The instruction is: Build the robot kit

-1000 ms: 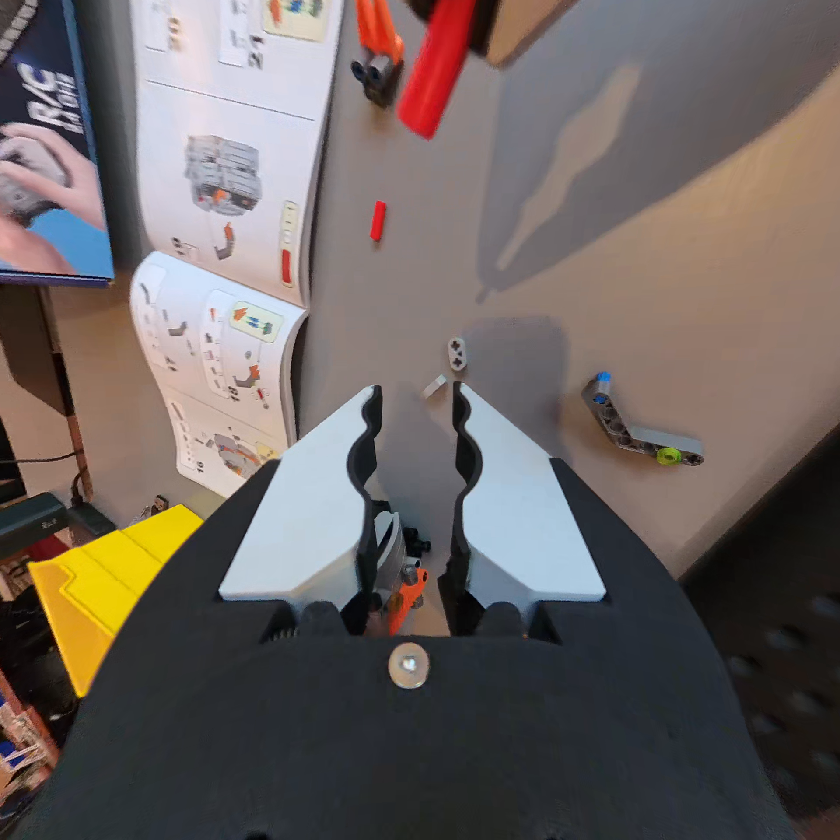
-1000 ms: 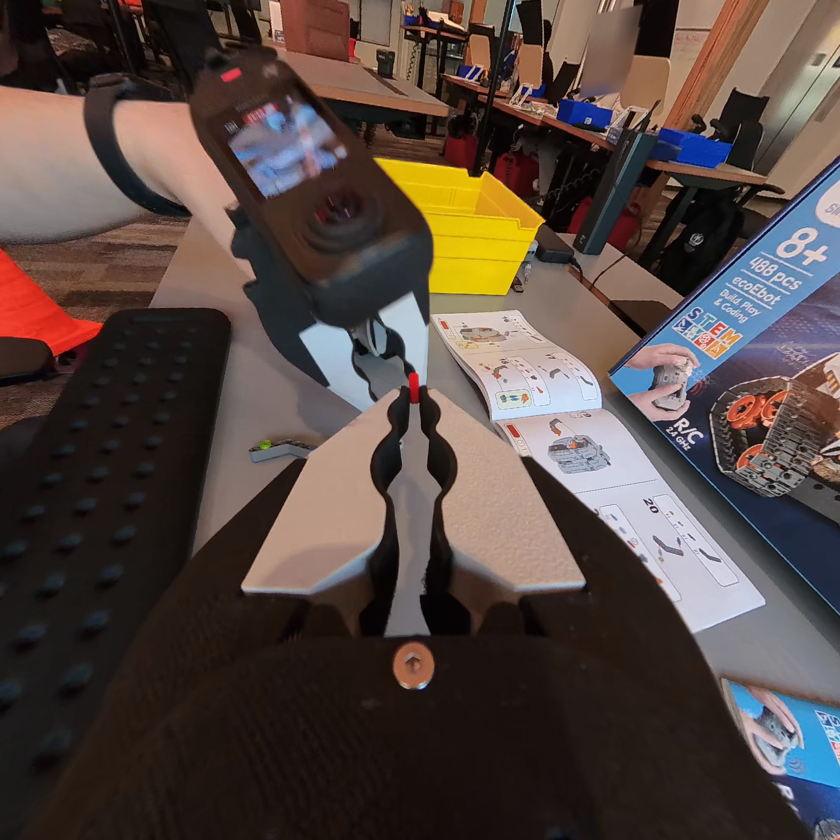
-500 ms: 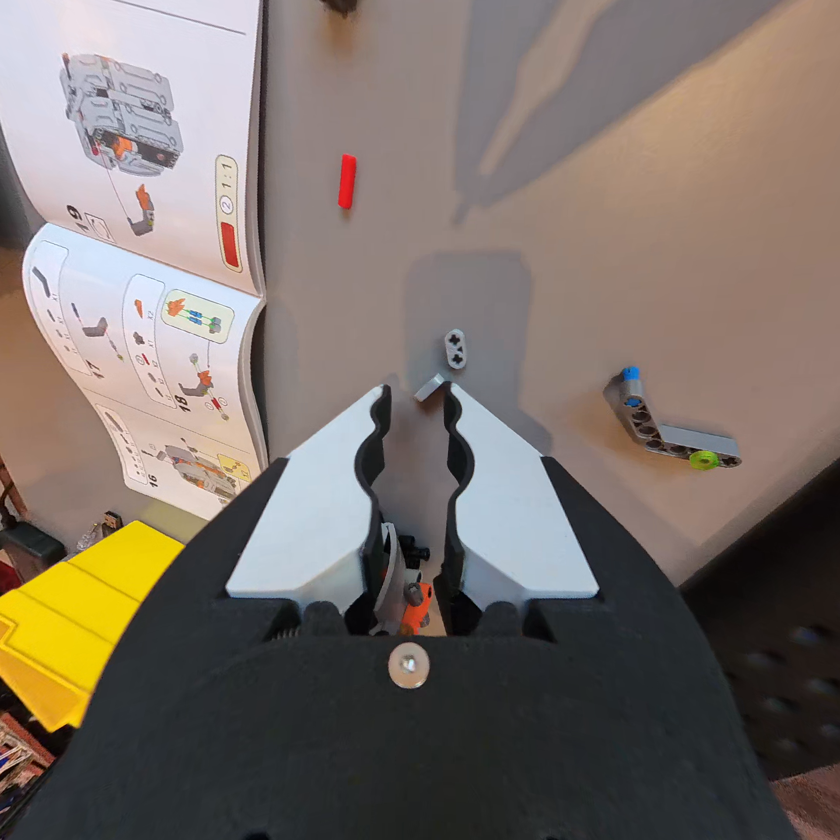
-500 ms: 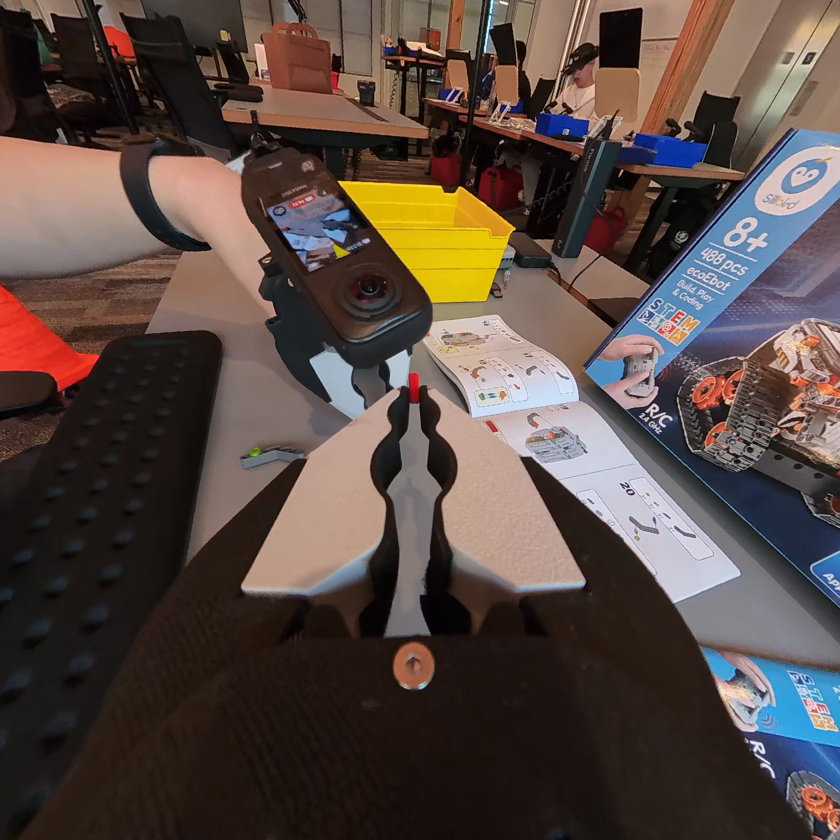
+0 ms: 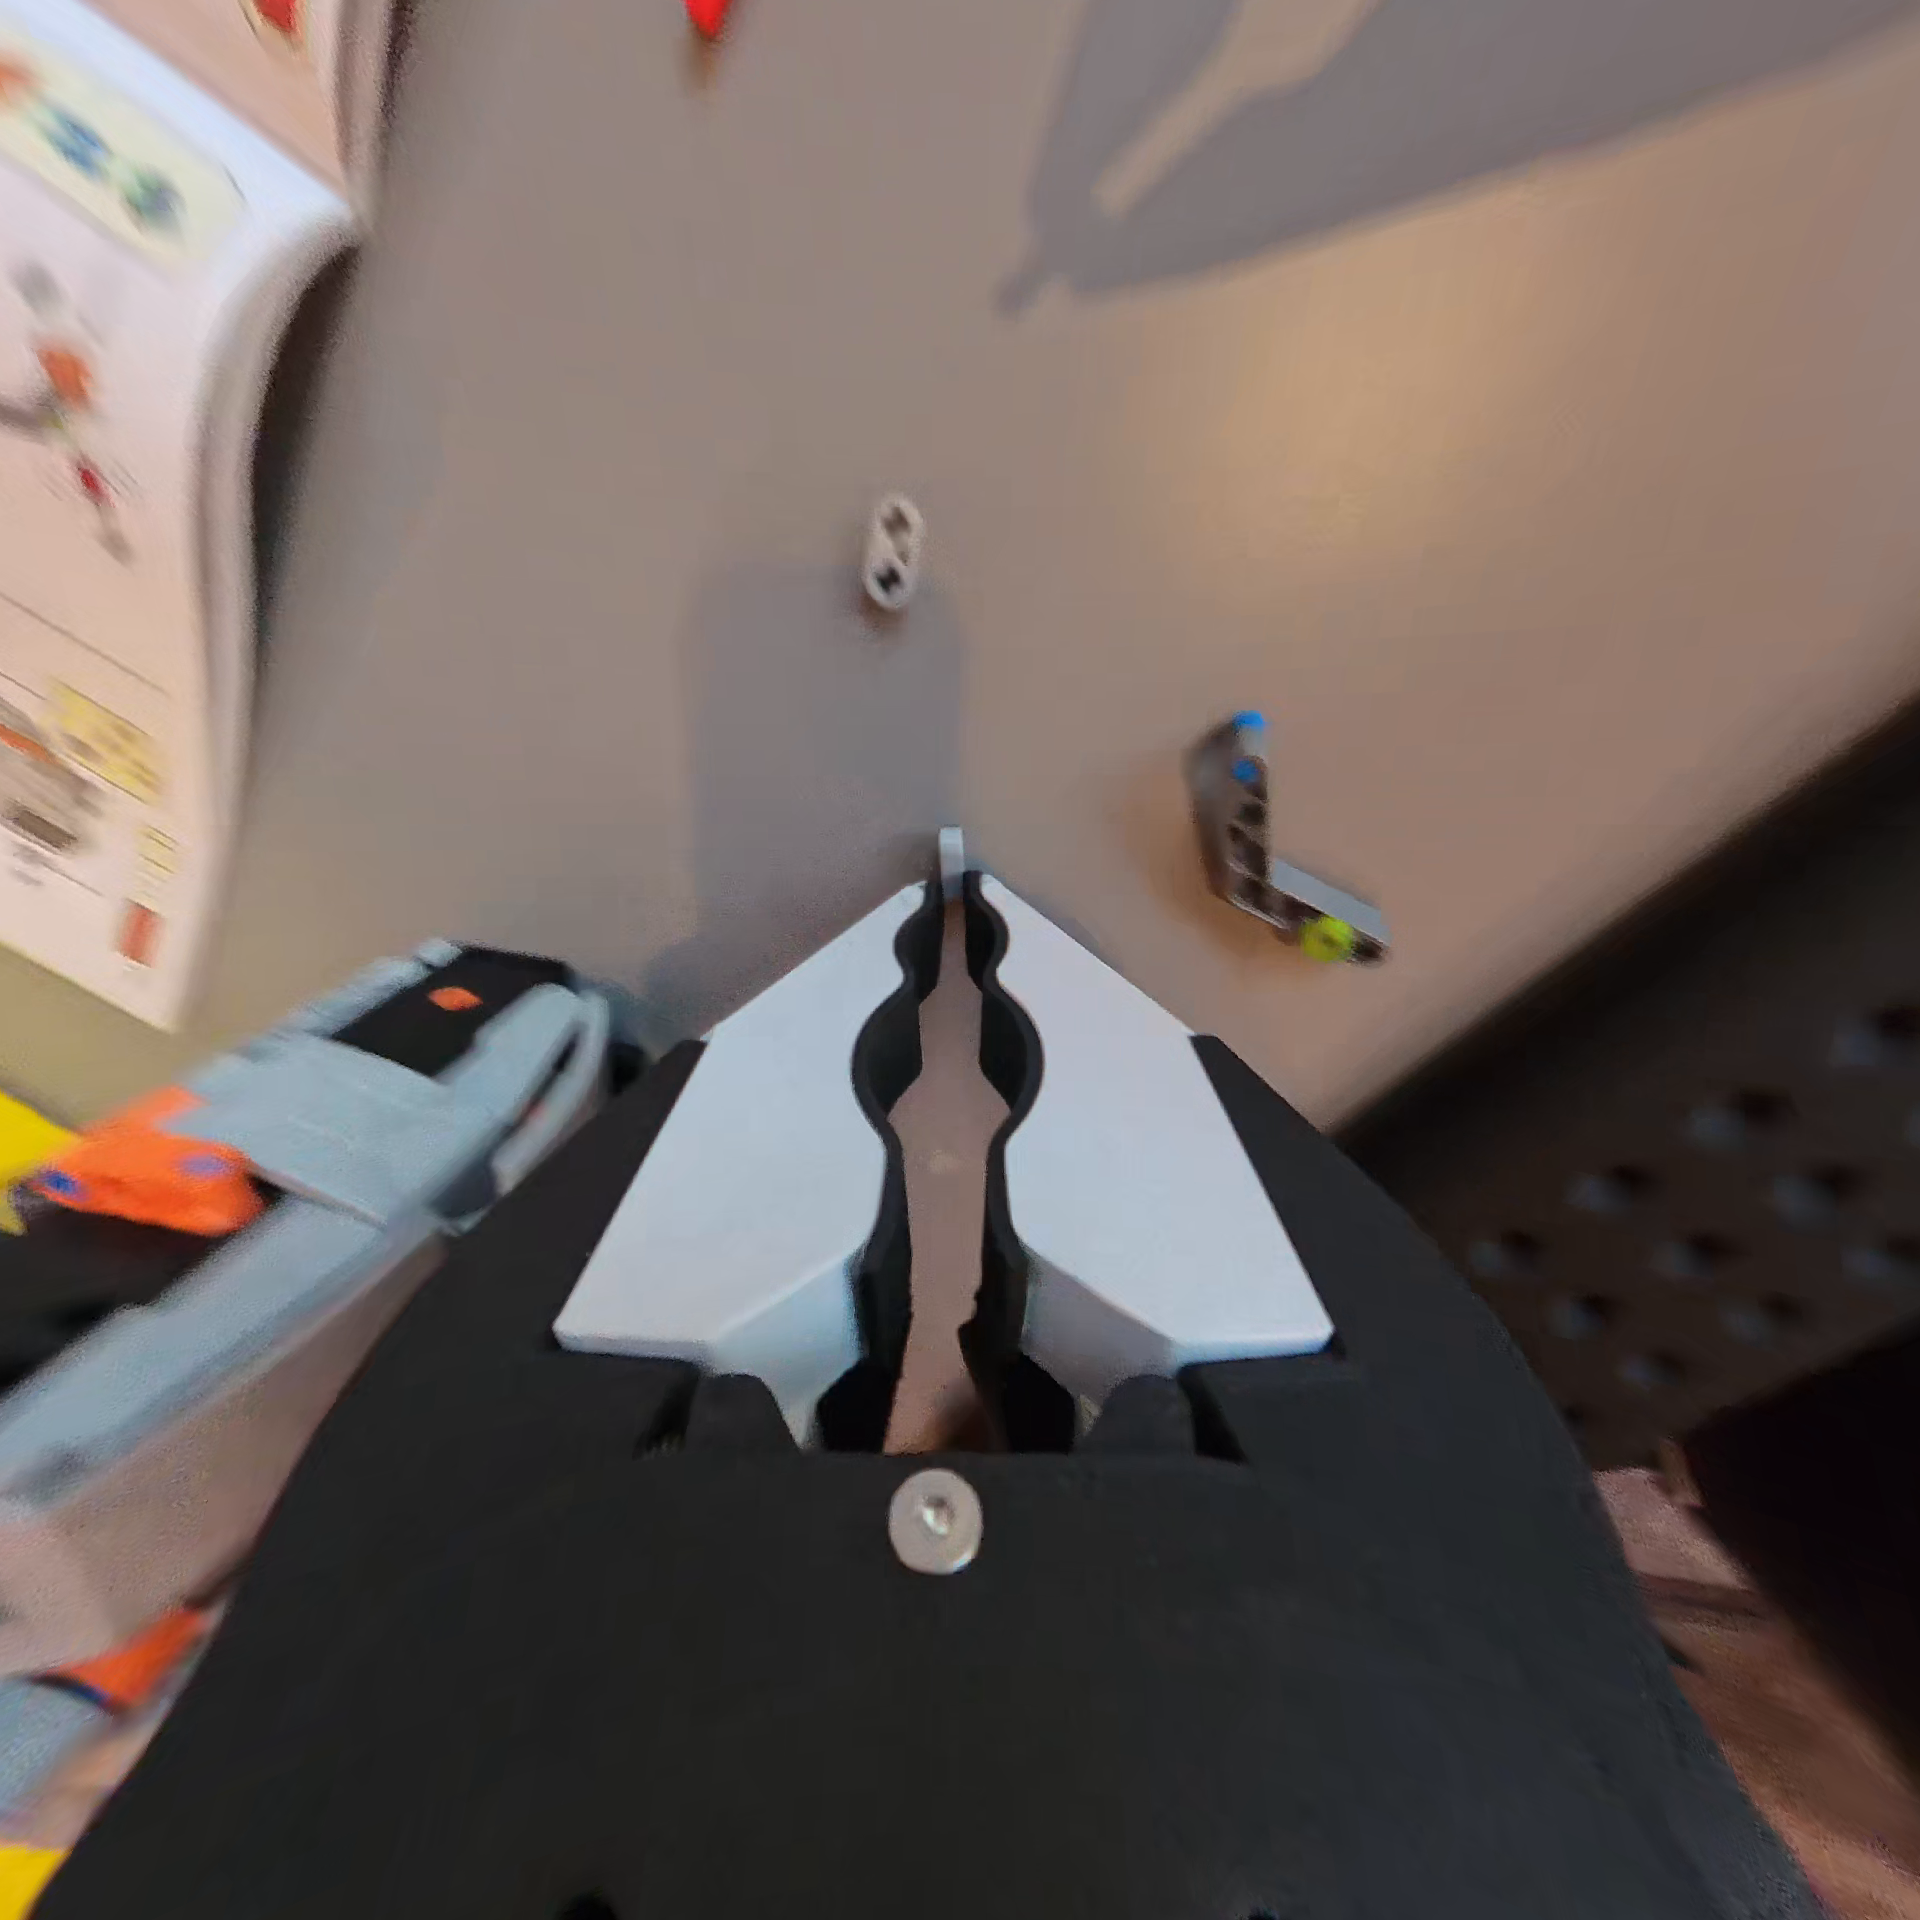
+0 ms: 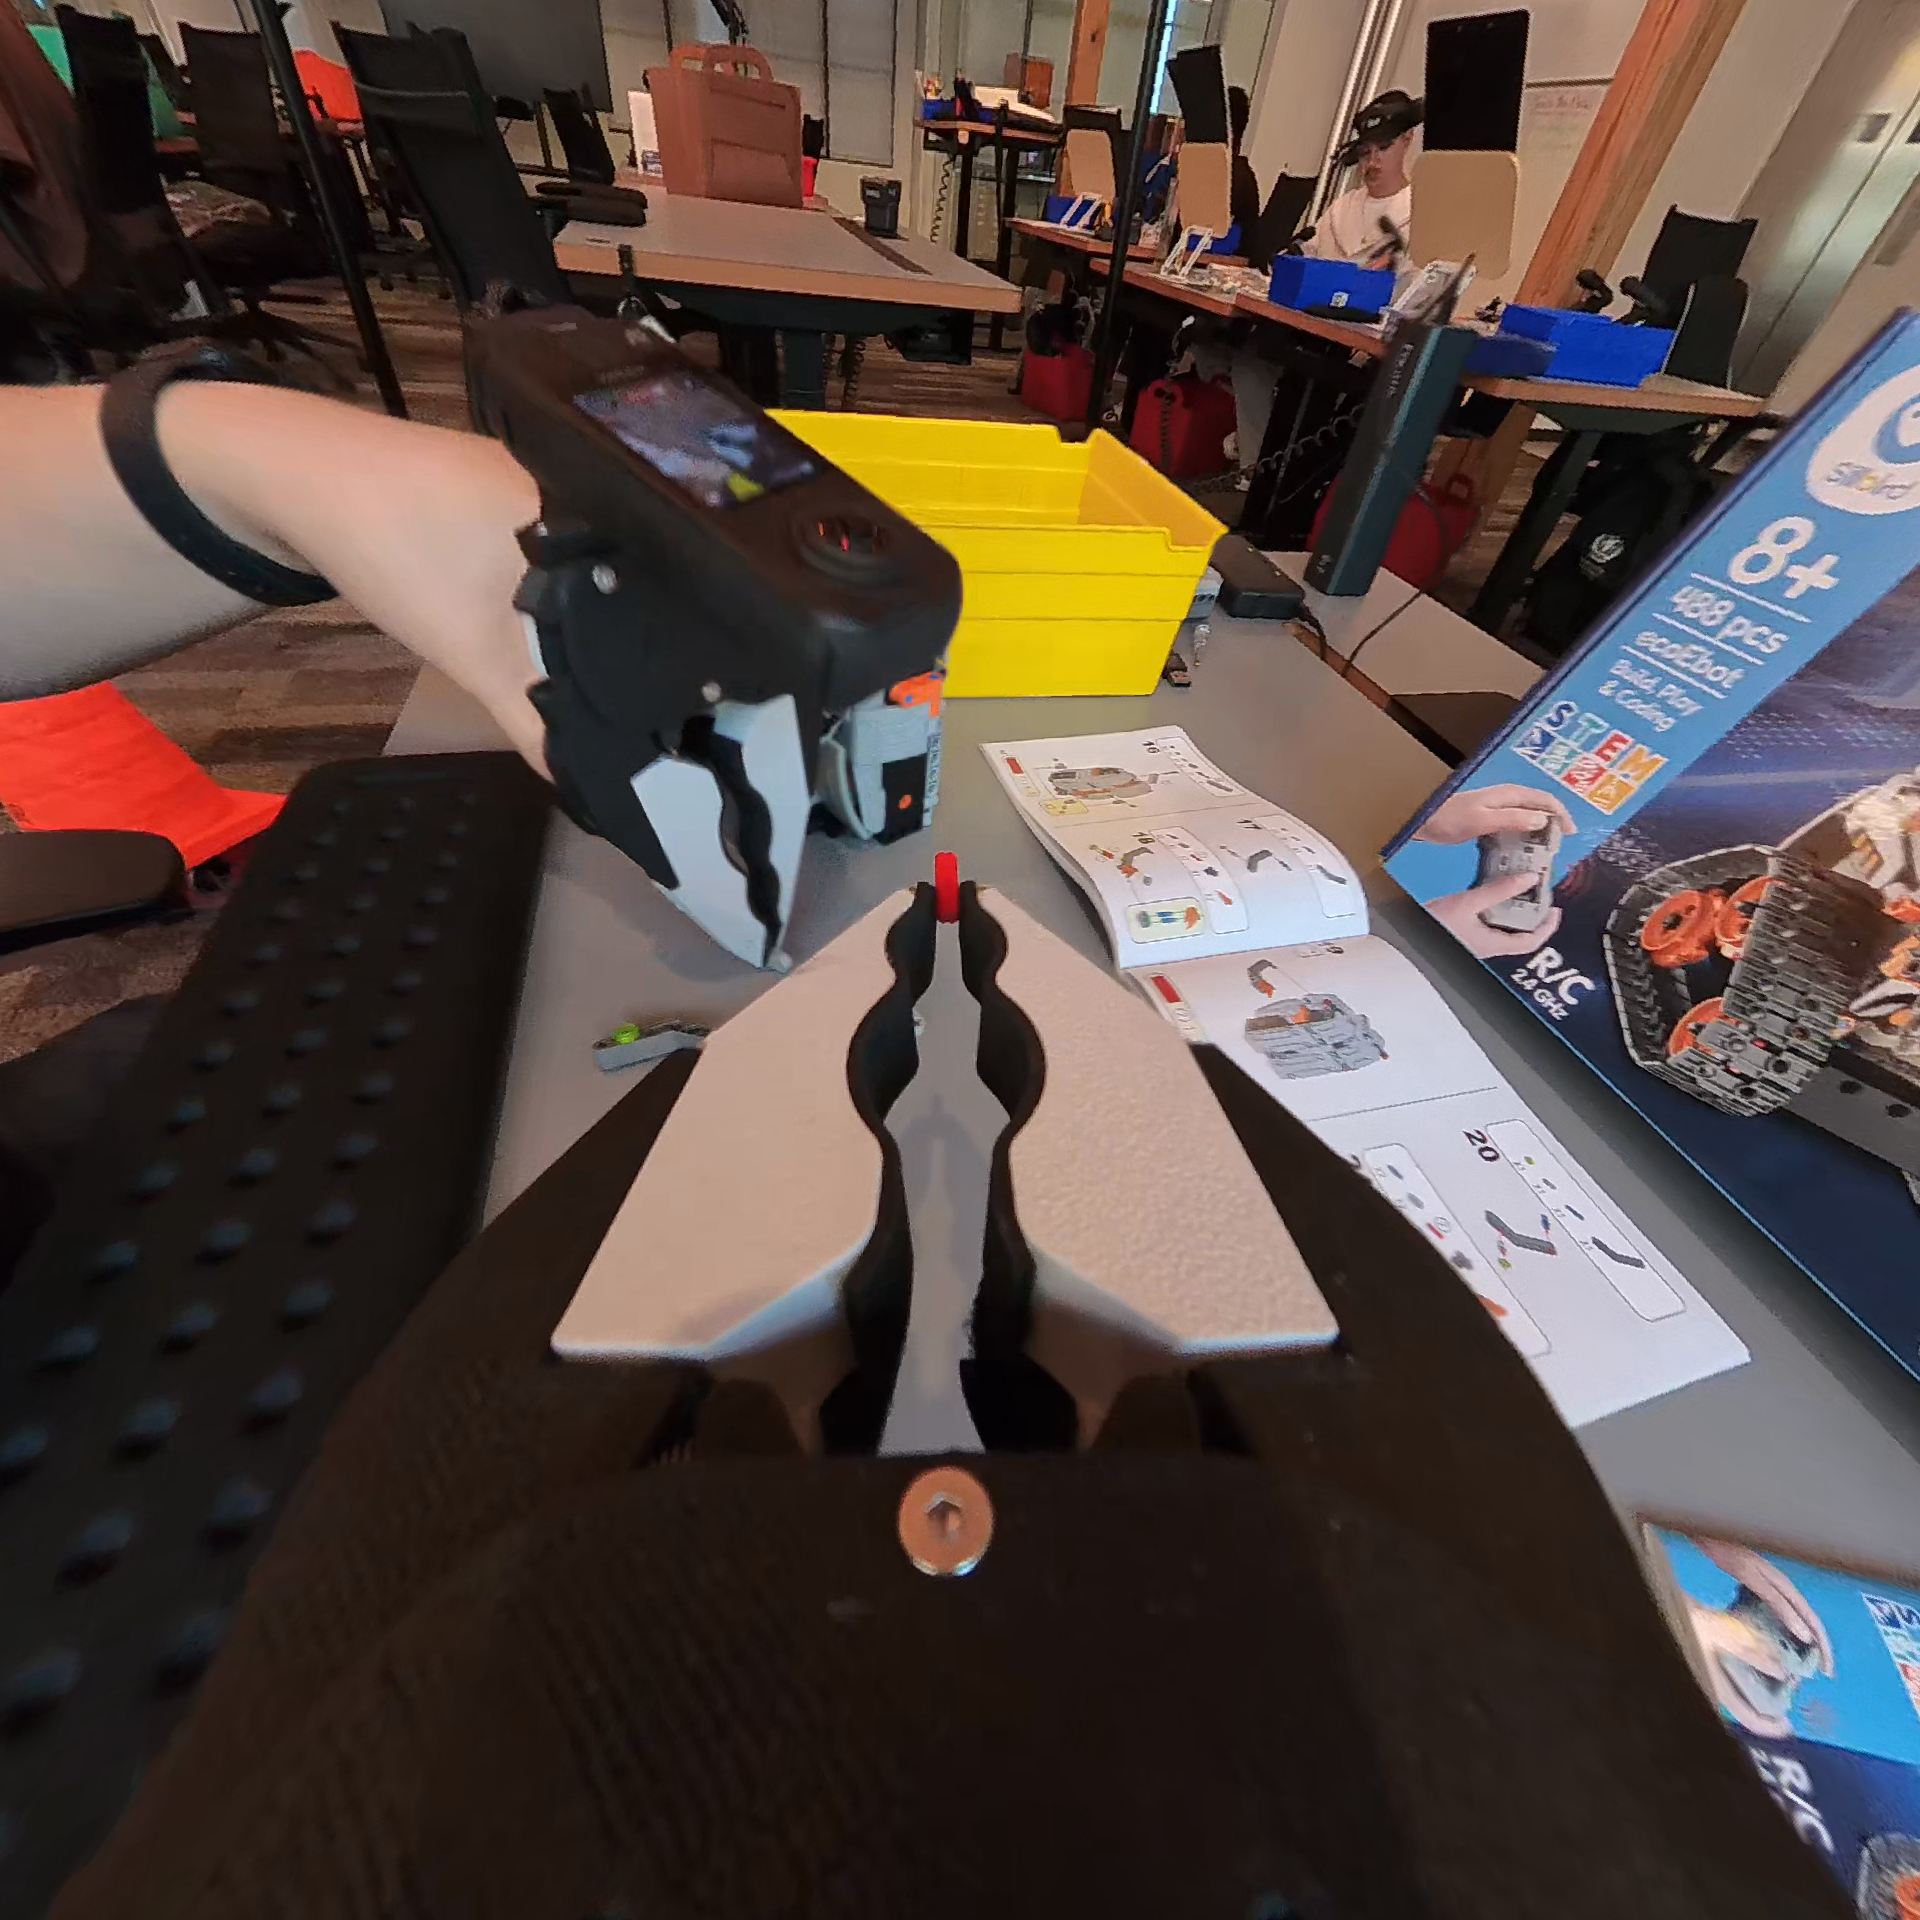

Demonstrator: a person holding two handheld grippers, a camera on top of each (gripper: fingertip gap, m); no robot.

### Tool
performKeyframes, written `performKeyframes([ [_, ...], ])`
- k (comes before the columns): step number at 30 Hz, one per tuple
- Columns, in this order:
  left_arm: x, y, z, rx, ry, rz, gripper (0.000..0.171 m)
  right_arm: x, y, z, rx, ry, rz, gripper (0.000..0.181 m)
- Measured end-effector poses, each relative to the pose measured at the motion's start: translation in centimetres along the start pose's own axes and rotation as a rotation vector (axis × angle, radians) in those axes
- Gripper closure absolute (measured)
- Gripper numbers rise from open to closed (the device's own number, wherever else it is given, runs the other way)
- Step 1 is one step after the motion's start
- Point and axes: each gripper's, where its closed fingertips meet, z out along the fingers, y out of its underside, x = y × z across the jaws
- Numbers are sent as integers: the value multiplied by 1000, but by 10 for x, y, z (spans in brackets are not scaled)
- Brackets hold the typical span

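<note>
My left gripper (image 5: pixel 951 885) is shut on a small grey piece (image 5: pixel 950 847) at its tips, low on the grey table (image 5: pixel 1351 468). It also shows in the right wrist view (image 6: pixel 771 951), tips down on the table. A grey two-hole connector (image 5: pixel 891 551) lies just ahead. A bent grey beam (image 5: pixel 1273 862) with blue and green pins lies to its right. A grey and orange assembly (image 5: pixel 312 1091) stands at its left. My right gripper (image 6: pixel 943 902) is shut on a small red piece (image 6: pixel 945 878) and holds it above the table.
An open instruction booklet (image 6: pixel 1247 935) and a blue toy box (image 6: pixel 1714 831) lie at the right. A yellow bin (image 6: pixel 1039 561) stands behind. A black studded mat (image 6: pixel 208 1143) covers the left. A red piece (image 5: pixel 710 12) lies farther ahead. About 20 cm separates my left fingertips from my right.
My left gripper has dropped to the table and shut on the small grey piece; the grey and orange assembly now stands beside it. My right gripper still holds the red piece.
</note>
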Motion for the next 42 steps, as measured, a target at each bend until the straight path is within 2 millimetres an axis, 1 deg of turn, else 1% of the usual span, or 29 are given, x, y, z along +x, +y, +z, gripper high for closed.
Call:
performKeyframes([
  [2, 17, 9, -6, 53, 117, -106, 169, -9, 3, 5, -17, -35, 3, 178],
  [3, 24, 10, -10, 95, 182, -167, 169, -15, 7, 10, -37, -62, 14, 178],
  [6, 36, 6, -26, 273, 370, -363, 169, -35, 23, 26, -114, -136, 28, 178],
  [8, 43, -1, -40, 418, 493, -453, 169, -55, 33, 36, -157, -201, 18, 178],
  [9, 43, -2, -45, 474, 515, -478, 169, -66, 36, 41, -176, -233, 16, 178],
  [11, 38, 0, -45, 557, 456, -493, 169, -81, 43, 50, -217, -258, 16, 178],
  [14, 42, -2, -51, 676, 382, -477, 169, -94, 49, 60, -250, -265, 43, 178],
  [16, 46, -6, -57, 754, 383, -485, 169, -96, 51, 65, -256, -256, 76, 178],
  [18, 44, -8, -61, 822, 358, -502, 170, -95, 51, 67, -253, -242, 96, 178],
  [20, 42, -9, -63, 870, 339, -506, 170, -92, 52, 67, -259, -219, 83, 178],
  [23, 43, -11, -65, 919, 284, -481, 169, -87, 45, 67, -224, -173, 40, 178],
  [25, 42, -12, -60, 912, 227, -478, 169, -86, 42, 66, -207, -143, -27, 178],
  [27, 39, -12, -56, 901, 178, -487, 169, -87, 44, 66, -222, -119, -113, 178],
  [29, 39, -13, -56, 907, 174, -492, 169, -87, 43, 67, -224, -86, -204, 178],
  [33, 37, -12, -53, 898, 155, -512, 170, -84, 41, 68, -230, 8, -461, 178],
  [37, 35, -11, -50, 901, 189, -563, 170, -88, 50, 72, -288, 63, -675, 178],
  [39, 32, -10, -52, 913, 173, -579, 170, -90, 55, 75, -316, 78, -733, 178],
  [42, 33, -9, -53, 916, 136, -554, 170, -89, 57, 78, -340, 110, -765, 178],
])
